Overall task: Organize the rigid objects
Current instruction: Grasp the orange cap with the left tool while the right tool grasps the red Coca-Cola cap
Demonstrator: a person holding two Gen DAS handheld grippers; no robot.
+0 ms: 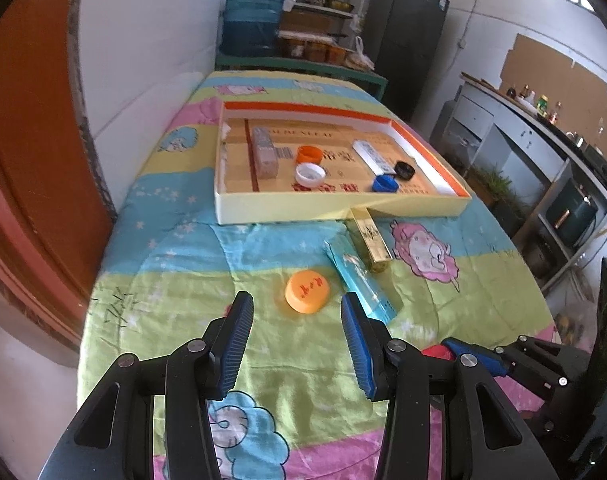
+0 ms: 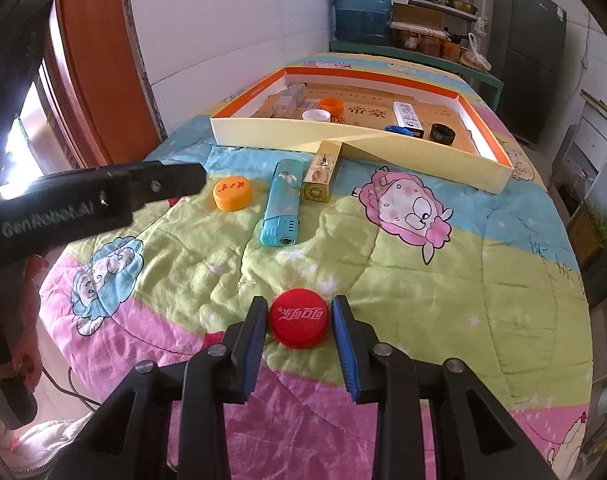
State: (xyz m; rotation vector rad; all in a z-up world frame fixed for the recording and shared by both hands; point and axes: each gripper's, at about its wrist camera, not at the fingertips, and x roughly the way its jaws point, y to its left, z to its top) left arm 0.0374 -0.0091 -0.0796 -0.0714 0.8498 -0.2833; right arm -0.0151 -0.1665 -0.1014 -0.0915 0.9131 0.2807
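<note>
A red bottle cap (image 2: 298,323) lies on the cartoon quilt between the pads of my right gripper (image 2: 299,320), whose jaws stand open on either side of it, close but not clamped. My left gripper (image 1: 297,314) is open and empty, just short of an orange cap (image 1: 307,291), (image 2: 232,193). A blue lighter (image 1: 361,285), (image 2: 281,209) and a gold box (image 1: 373,239), (image 2: 322,176) lie to the cap's right. The shallow cardboard box (image 1: 335,209), (image 2: 271,132) beyond holds orange, white, blue and black caps, a remote and a clear case.
The quilt-covered table (image 2: 443,280) meets a white wall and a wooden door on the left. A blue water jug (image 1: 253,16), shelves and a dark fridge stand behind it. Counters run along the right side.
</note>
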